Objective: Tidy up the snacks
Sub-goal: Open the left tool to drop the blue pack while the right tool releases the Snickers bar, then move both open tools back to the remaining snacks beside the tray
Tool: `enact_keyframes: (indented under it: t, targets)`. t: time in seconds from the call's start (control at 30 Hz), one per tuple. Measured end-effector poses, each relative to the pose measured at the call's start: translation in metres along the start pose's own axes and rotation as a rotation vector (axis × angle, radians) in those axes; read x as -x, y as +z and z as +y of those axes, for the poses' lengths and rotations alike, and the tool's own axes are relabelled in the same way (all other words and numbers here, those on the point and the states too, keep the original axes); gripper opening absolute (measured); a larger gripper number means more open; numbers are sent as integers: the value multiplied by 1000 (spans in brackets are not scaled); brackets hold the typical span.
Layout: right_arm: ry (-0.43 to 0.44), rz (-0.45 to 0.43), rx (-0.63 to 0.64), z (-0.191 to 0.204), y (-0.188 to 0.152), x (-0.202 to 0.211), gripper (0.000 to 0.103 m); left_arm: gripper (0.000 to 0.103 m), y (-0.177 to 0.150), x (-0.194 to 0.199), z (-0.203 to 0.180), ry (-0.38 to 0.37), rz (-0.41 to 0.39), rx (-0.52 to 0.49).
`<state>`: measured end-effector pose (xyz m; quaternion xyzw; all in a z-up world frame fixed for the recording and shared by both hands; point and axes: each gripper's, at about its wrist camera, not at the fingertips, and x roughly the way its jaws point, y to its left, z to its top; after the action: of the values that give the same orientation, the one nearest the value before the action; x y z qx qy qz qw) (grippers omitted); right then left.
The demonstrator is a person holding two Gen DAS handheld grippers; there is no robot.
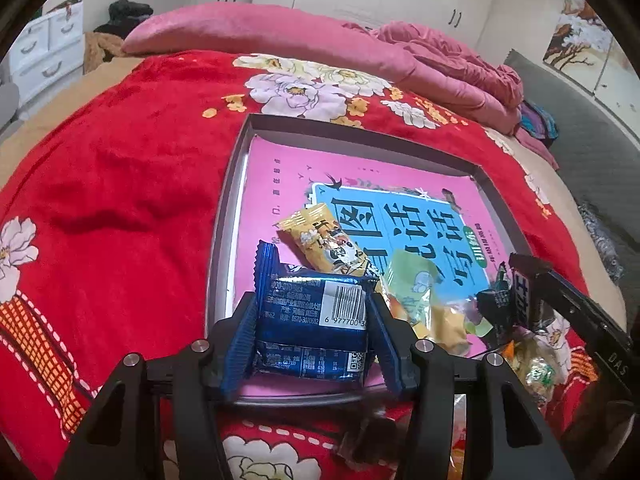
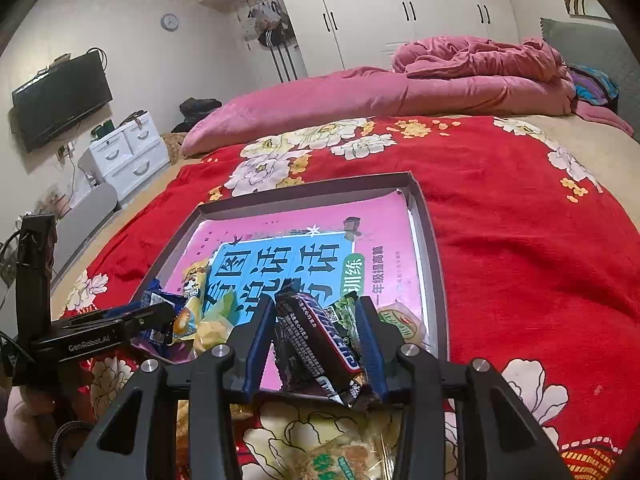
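Note:
A shallow grey tray (image 1: 224,216) lined with a pink and blue booklet lies on the red flowered blanket. My left gripper (image 1: 313,310) is shut on a blue snack packet (image 1: 304,340) with a barcode, over the tray's near left corner. Behind it in the tray lie a yellow packet (image 1: 320,240) and a green-yellow packet (image 1: 420,288). My right gripper (image 2: 316,308) stands over the tray's near edge (image 2: 428,240). A dark chocolate bar (image 2: 320,340) lies tilted between its blue pads with gaps on both sides. A pale packet (image 2: 404,320) sits in the tray's right corner.
Loose snacks lie on the blanket (image 2: 540,260) in front of the tray, among them a green-white packet (image 2: 340,460) and a crinkly packet (image 1: 536,368). A bunched pink quilt (image 2: 480,68) lies along the far side. White drawers (image 2: 128,152) stand beyond the bed's left edge.

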<state>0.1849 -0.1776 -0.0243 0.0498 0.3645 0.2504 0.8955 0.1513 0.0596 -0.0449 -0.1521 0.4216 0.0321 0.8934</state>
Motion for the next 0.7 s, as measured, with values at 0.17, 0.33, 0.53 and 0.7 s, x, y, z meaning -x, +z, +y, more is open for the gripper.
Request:
enact_keyframes:
  t: [0.17,0.33,0.53,0.7]
  targets:
    - [5,-1,-10,-2,1,2,44,61,2,1,2,-23,9,25]
    - [2,-5,-12,-2,1,4,44,64,2,4,0,-33,13,20]
    - [2,-10,-13,-2,1,6,48,69,3,10,0,-48,11,26]
    - [0,-25,-16,-3,1,11,52,70,3,18,-1,-66,2,27]
